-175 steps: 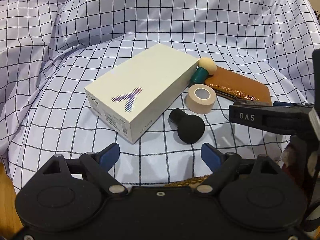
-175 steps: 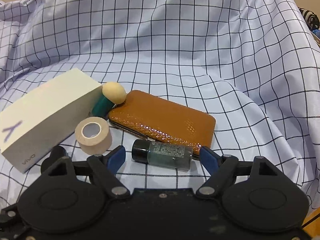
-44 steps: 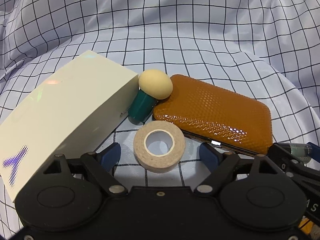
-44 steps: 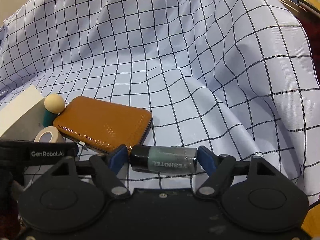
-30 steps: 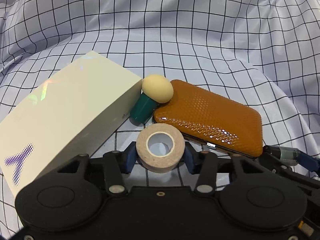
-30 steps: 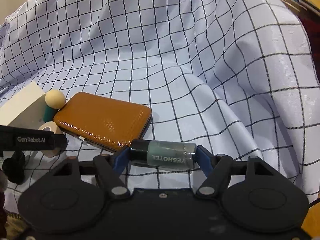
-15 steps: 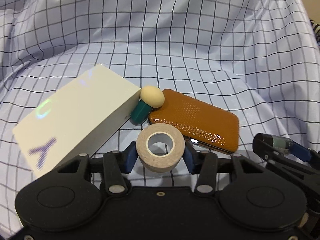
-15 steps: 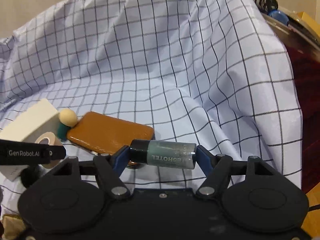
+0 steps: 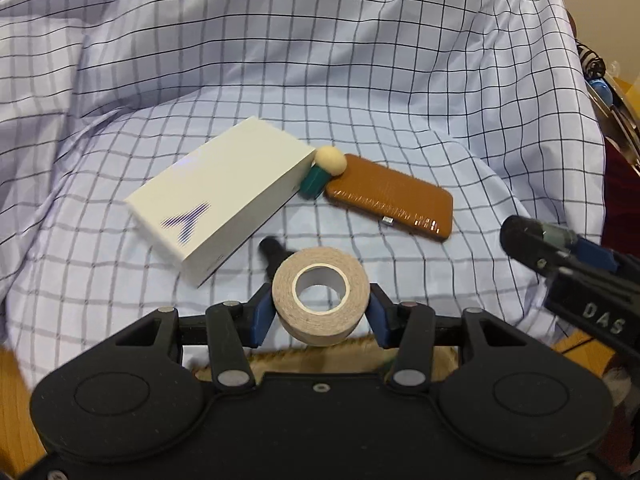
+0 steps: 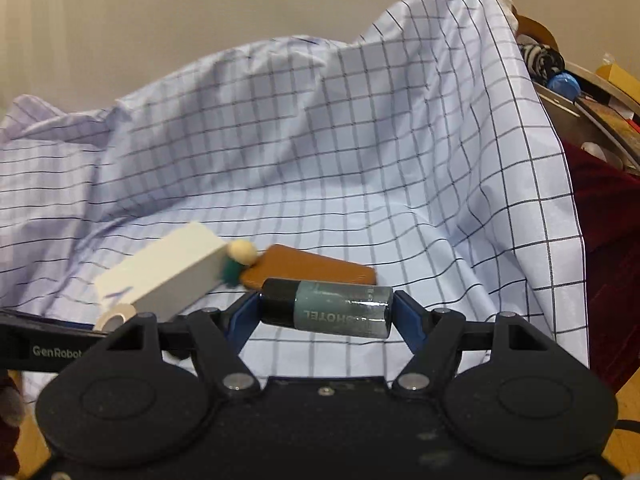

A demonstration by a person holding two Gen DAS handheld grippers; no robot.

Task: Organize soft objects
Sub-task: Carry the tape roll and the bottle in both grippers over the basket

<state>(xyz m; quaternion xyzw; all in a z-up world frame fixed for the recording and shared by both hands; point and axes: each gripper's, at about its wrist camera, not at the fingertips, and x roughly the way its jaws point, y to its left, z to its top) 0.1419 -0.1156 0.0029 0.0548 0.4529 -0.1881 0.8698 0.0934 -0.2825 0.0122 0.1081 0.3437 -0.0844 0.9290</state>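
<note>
Left tool clamps the tape roll across its sides, low centre of the frame, hole facing the camera, clear of the checked cloth, likely for carrying off. Beige and matte, the roll looks slightly yielding. Right tool grips a small bottle end to end, lying crosswise, dark cap at left. Farther up lie a white box, a sponge applicator and a brown case.
</note>
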